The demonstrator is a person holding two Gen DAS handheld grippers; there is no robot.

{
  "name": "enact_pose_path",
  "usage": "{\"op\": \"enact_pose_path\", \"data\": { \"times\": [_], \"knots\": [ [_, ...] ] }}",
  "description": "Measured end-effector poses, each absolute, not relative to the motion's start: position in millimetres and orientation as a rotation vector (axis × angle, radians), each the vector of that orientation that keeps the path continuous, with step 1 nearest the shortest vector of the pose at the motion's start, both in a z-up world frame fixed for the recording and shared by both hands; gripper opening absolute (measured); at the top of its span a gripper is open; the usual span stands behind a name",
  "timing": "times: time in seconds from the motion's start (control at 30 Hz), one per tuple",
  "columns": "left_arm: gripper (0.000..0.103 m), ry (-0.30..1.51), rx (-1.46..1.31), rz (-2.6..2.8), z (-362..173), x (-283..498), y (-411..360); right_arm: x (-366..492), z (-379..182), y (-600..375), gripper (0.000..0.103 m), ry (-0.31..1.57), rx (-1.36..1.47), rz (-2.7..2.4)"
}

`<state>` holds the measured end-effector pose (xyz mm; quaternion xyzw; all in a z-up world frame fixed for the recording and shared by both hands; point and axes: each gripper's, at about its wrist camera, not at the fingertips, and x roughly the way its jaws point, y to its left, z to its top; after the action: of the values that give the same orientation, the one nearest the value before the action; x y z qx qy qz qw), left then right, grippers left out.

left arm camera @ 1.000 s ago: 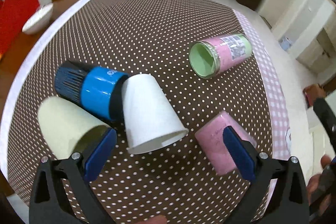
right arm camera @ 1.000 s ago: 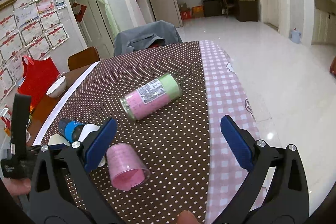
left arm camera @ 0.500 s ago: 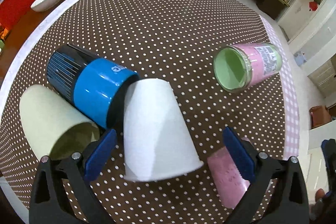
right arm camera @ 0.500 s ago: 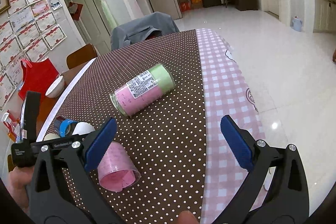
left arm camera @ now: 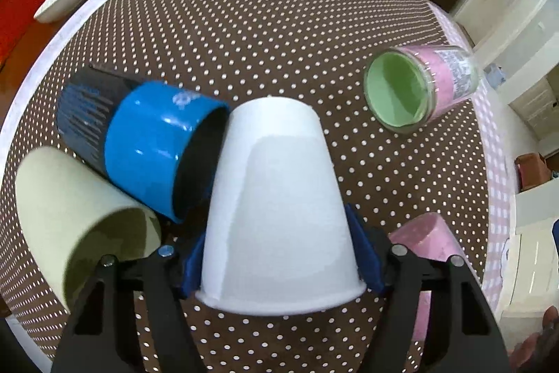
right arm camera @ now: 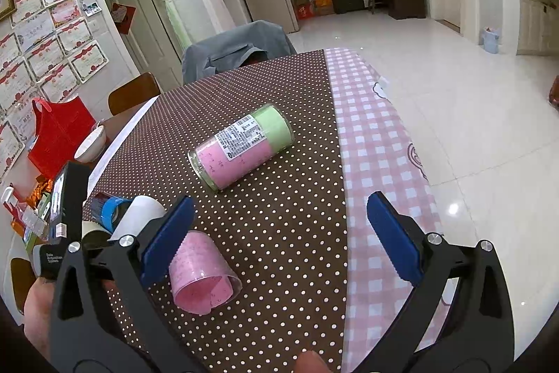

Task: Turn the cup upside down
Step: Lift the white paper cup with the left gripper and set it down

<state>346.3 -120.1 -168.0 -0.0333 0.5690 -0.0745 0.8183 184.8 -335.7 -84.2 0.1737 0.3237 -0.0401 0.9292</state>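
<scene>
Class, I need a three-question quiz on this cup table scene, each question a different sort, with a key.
1. True or false: the left gripper is closed on the white paper cup.
2. Which touches the white paper cup's side? A) blue cup B) glass jar C) white bowl
3. Fill in: the right gripper is ____, holding nothing, above the dotted tablecloth.

Key: 1 true; 2 A; 3 open.
</scene>
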Motion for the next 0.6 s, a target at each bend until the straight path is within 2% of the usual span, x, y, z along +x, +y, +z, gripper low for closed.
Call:
{"op": "enact_pose_path", "data": {
  "times": [0.3, 0.6],
  "knots": [
    [0.069, 1.13, -0.054, -0.241, -129, 331, -114, 162, -69, -321, 0.097, 0.629, 0.34, -0.109],
    [0.069, 1.03, -0.011, -0.334, -92, 270, -100, 123, -50, -299, 0.097, 0.569, 0.315, -0.136]
  ]
}}
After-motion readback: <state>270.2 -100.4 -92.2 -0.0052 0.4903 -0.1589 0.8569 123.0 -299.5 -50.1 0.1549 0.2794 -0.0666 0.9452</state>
